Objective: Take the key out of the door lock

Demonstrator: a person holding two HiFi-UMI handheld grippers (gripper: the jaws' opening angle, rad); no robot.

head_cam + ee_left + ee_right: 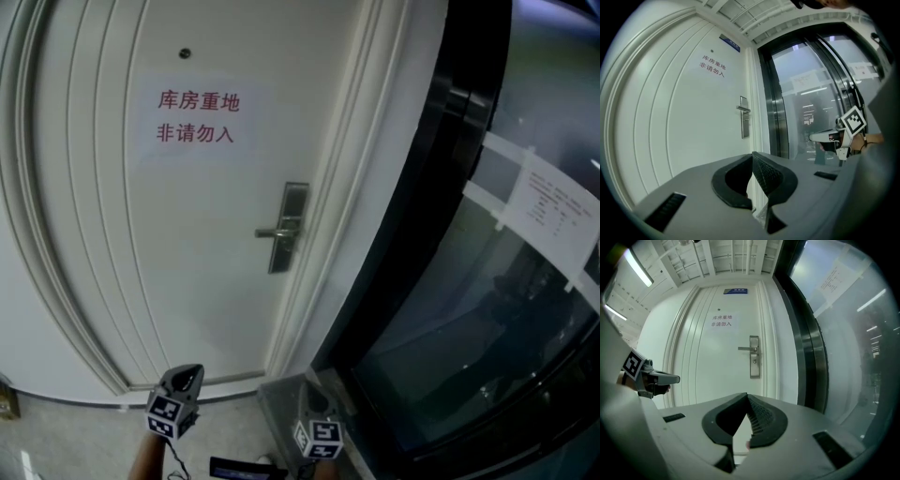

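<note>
- Head view: a white panelled door point(187, 262) is filling the left of the picture, closed in its frame. A sign point(197, 115) with red characters is sitting on its upper panel, below a small peephole point(185, 53).
- A metal lock plate point(291, 228) is standing upright near the door's right edge, with a lever handle point(272, 232) pointing left from it. From here the key is too small to make out on the plate.
- The left gripper point(187, 375) and the right gripper point(310, 388) are showing at the bottom edge, side by side and well apart from the lock plate. Both are pointing toward the door.
- A dark-framed glass wall point(469, 319) is running along the right, with a paper sheet point(553, 206) taped to it.
- Left gripper view: the left gripper's fingers are pressing tip to tip, clenched on nothing. The door and its lock plate are lying ahead, and the right gripper is showing at the right with its marker cube.
- Right gripper view: the right gripper's fingers are likewise meeting at the tips and gripping nothing. The lock plate is sitting straight ahead above them.
- A small mark point(754, 361) is showing on the plate just under the lever, at the lock. Whether it is the key or a bare keyhole cannot be told.
</note>
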